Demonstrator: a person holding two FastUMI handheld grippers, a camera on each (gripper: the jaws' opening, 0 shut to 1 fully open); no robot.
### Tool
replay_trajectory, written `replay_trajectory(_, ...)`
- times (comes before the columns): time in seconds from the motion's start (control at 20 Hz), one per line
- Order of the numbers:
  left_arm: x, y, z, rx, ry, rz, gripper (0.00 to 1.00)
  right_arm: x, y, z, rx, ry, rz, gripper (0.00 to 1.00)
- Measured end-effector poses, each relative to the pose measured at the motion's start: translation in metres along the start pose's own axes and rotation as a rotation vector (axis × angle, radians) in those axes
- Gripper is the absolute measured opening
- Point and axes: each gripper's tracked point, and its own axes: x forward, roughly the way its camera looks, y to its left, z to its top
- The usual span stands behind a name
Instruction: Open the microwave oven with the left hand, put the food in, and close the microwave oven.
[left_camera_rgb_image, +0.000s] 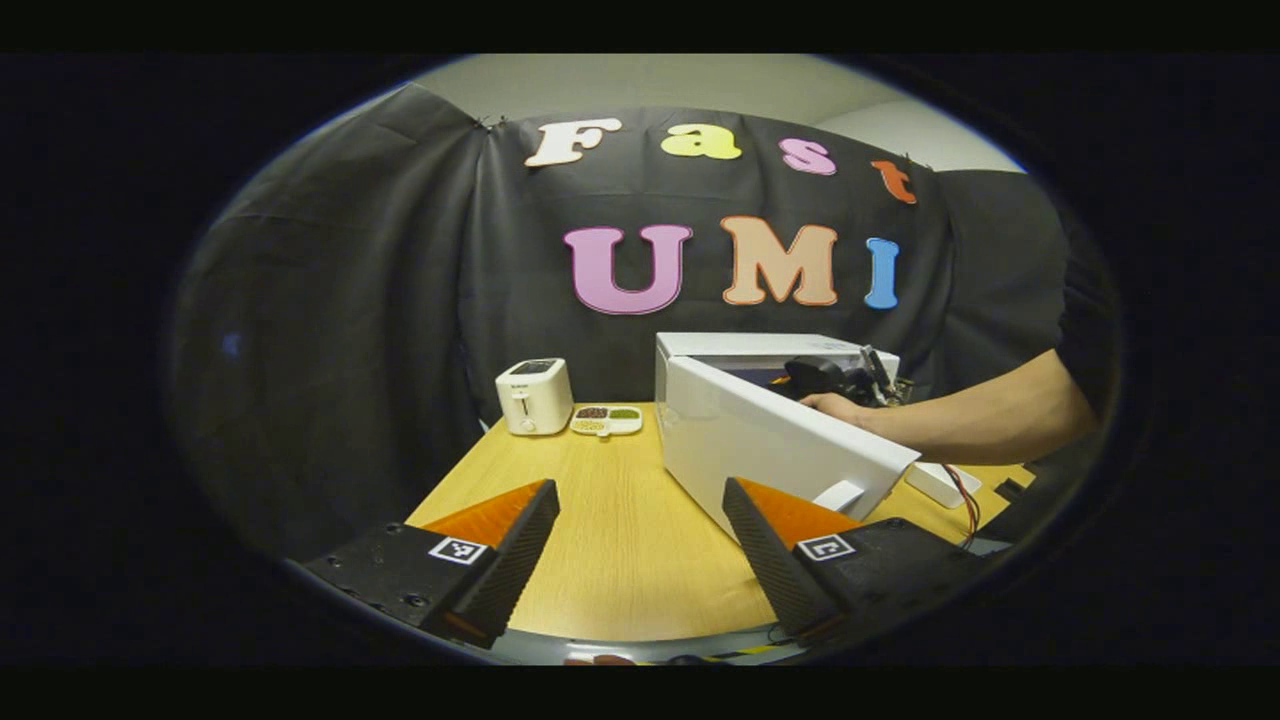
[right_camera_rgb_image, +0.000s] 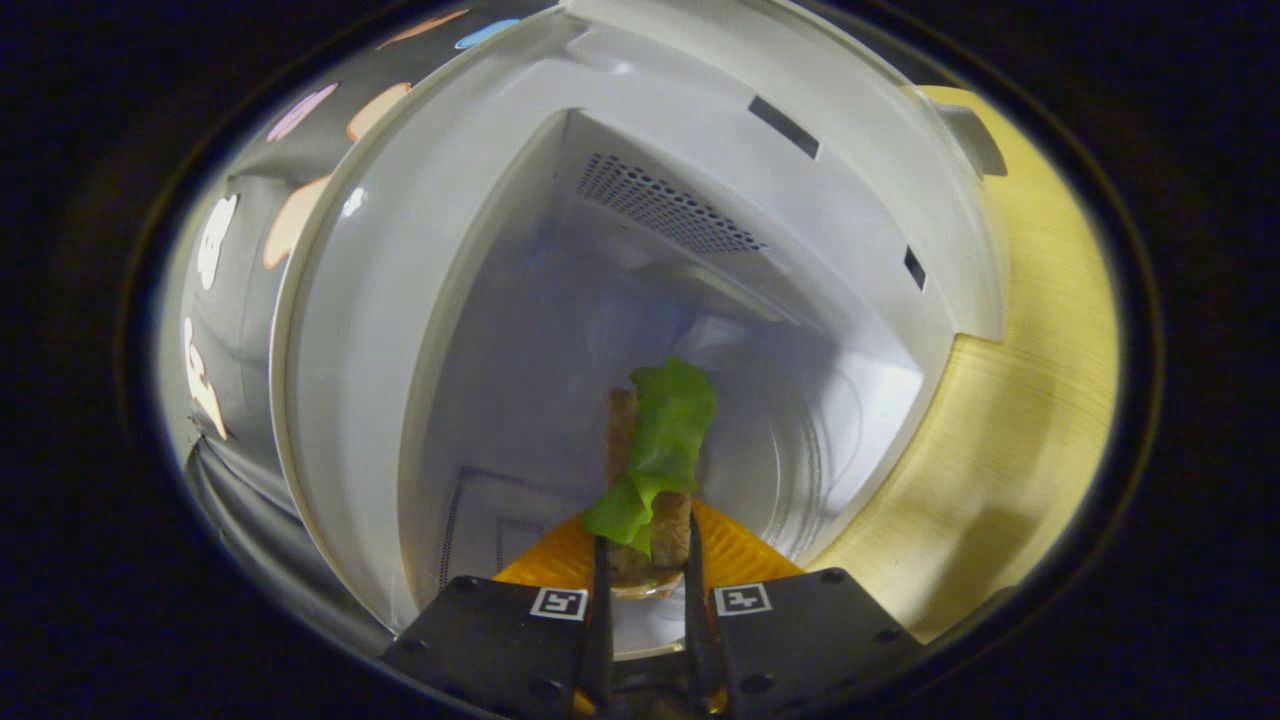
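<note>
— Which step are you on?

— The middle one. Your microwave oven (left_camera_rgb_image: 760, 400) stands near the far right corner of the worktop (left_camera_rgb_image: 620, 520) with its door (left_camera_rgb_image: 780, 440) swung open, and your right gripper (right_camera_rgb_image: 645, 560) is reaching into the cavity, fingers clamped on the food (right_camera_rgb_image: 655, 450): a brown slab with a green leaf draped over it, held just above the cavity floor.

— And your left gripper (left_camera_rgb_image: 640, 540)?

— Fingers spread apart, holding nothing, hovering over the near edge of the worktop, just short of the door.

— What does the next move ask of you?

— Lower the food onto the turntable, which I think is the faint ring below, then release and draw straight back. After that, your left gripper pushes the door closed.
</note>
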Motion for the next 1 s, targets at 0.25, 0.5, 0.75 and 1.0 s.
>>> replay_trajectory(0.25, -0.002, 0.0, 0.005, 0.012, -0.015, 0.001, 0.97, 0.001, -0.006, 0.005, -0.095, -0.027, -0.031, 0.26)
replay_trajectory(0.5, -0.006, -0.002, 0.004, 0.007, -0.013, 0.0, 0.96, -0.002, -0.03, 0.014, -0.274, -0.054, -0.131, 0.52)
replay_trajectory(0.75, -0.01, -0.001, 0.005, 0.001, -0.016, 0.005, 0.96, -0.013, -0.045, 0.019, -0.344, -0.039, -0.196, 0.74)
replay_trajectory(1.0, -0.015, -0.008, 0.004, -0.01, -0.02, -0.006, 0.96, -0.03, -0.045, 0.022, -0.412, -0.019, -0.185, 0.86)
